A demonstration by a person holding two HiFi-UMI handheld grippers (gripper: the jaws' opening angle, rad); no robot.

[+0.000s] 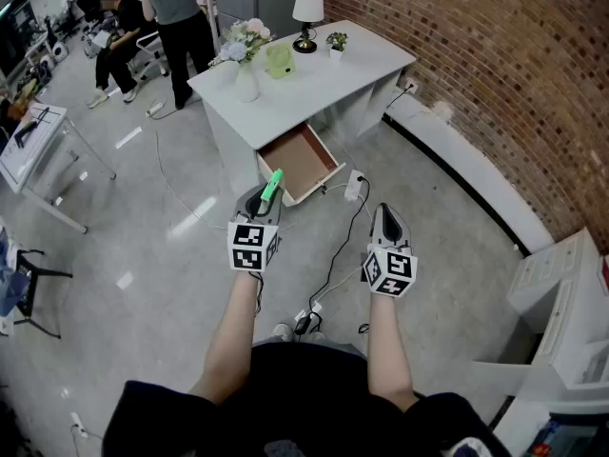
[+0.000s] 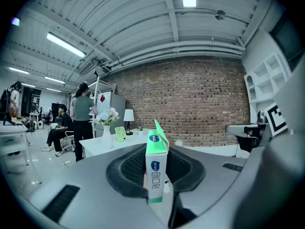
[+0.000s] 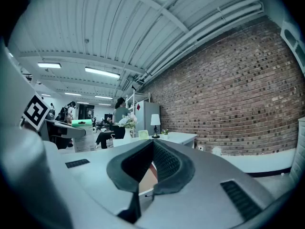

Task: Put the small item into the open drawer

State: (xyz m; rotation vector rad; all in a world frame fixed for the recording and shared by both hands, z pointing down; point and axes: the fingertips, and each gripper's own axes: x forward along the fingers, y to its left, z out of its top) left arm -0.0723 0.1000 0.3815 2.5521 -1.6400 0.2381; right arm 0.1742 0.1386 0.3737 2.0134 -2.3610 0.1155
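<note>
A small green and white box (image 1: 273, 185) stands upright between the pads of my left gripper (image 1: 269, 196), which is shut on it; in the left gripper view the box (image 2: 156, 168) fills the middle between the jaws. Ahead on the floor stands a white desk (image 1: 314, 74) with its drawer (image 1: 303, 160) pulled open, its brown bottom bare. The box hangs short of the drawer's front corner. My right gripper (image 1: 387, 219) is held beside the left, to the right, its jaws shut with nothing in them (image 3: 152, 144).
On the desk stand a vase of flowers (image 1: 245, 60), a lamp (image 1: 306, 12), a green object (image 1: 279, 61) and a small plant (image 1: 335, 42). Cables and a power strip (image 1: 354, 187) lie on the floor by the drawer. People (image 1: 181, 17) are behind the desk. A white shelf unit (image 1: 561, 293) is at the right.
</note>
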